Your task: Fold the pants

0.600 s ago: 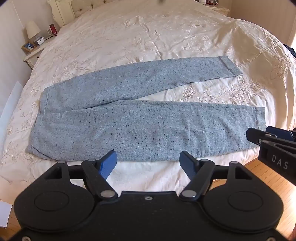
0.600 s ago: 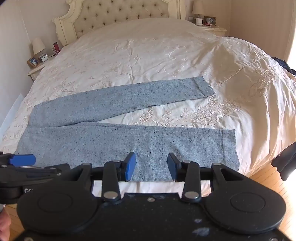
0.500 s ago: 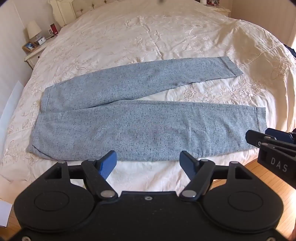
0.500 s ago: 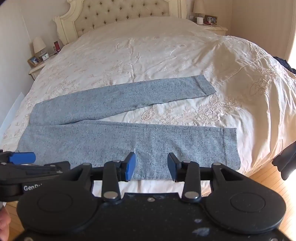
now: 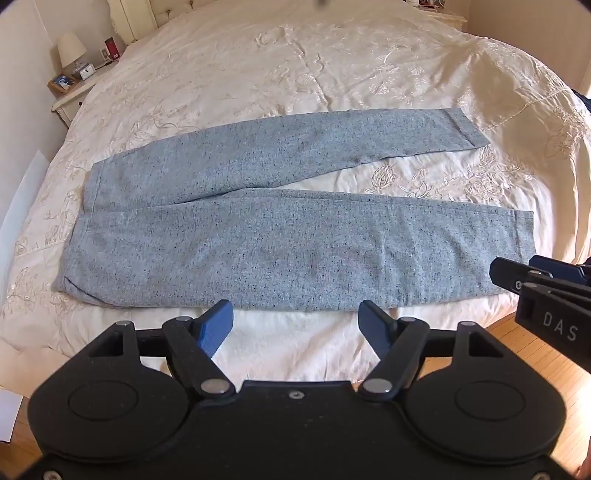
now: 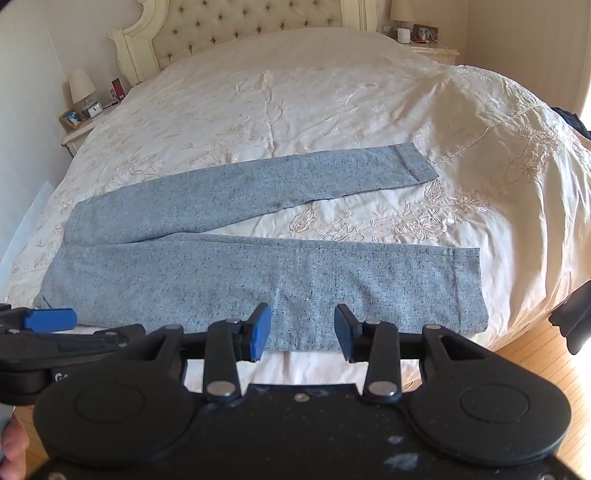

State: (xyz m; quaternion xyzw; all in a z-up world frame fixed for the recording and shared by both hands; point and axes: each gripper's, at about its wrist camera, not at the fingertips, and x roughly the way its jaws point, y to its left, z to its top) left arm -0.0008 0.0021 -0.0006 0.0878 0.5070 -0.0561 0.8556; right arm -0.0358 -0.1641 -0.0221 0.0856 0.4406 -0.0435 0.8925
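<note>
Beyond both grippers' empty jaws, the left gripper (image 5: 295,323) spread wide and the right gripper (image 6: 302,332) narrower, the pants (image 5: 288,236) lie flat on the bed (image 5: 332,74).

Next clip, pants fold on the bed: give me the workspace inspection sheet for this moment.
Surface: bed with cream embroidered cover, lightly creased.
Job's things: grey pants lying flat and unfolded, waist at left, legs spread apart toward the right, near leg along the bed's edge.
Clutter: nothing seen on the bed besides the pants.
Grippers: left gripper open, empty, above the near edge; right gripper open, empty, over the near leg.
Cables: nothing seen.
Surroundings: tufted headboard; nightstand with lamp, clock and frame; second nightstand at far right; wooden floor; dark item at the bed's right edge, unclear.
</note>
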